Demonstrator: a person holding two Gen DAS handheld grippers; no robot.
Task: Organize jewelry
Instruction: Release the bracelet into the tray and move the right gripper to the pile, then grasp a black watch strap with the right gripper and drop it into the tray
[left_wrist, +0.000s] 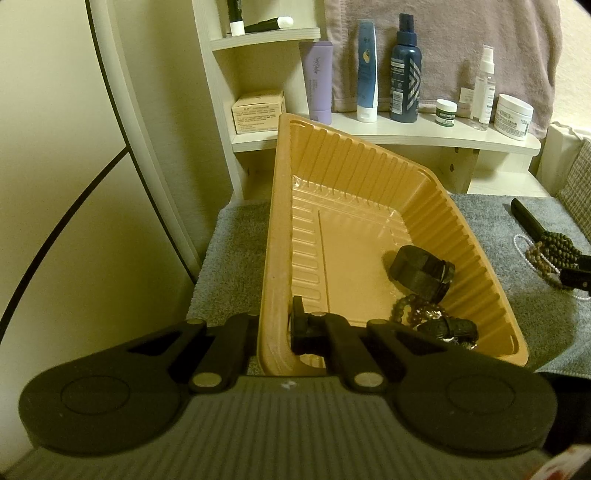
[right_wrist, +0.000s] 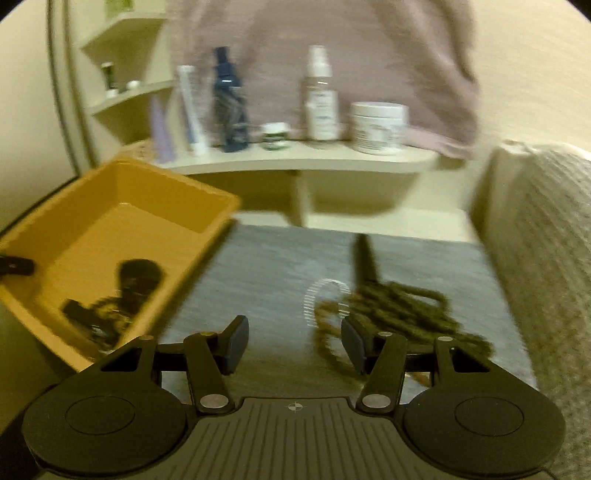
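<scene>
An orange plastic tray (left_wrist: 280, 229) sits tilted on a grey mat. My left gripper (left_wrist: 275, 332) is shut on the tray's near left rim and holds that side up. Inside lie a black watch (left_wrist: 421, 273), a beaded bracelet (left_wrist: 417, 312) and other dark pieces. The tray shows in the right wrist view (right_wrist: 177, 184) at the left. My right gripper (right_wrist: 291, 343) is open and empty, low over the mat. A pile of dark beaded bracelets (right_wrist: 399, 306) and a white pearl bracelet (right_wrist: 325, 299) lie just beyond its right finger. The right wrist view is blurred.
A white shelf (left_wrist: 406, 129) behind the mat (left_wrist: 229, 251) holds tubes, bottles and jars. A pink towel (left_wrist: 443, 44) hangs above it. A black stick-like object (left_wrist: 528, 218) lies on the mat's right. A woven cushion (right_wrist: 546, 221) borders the right side.
</scene>
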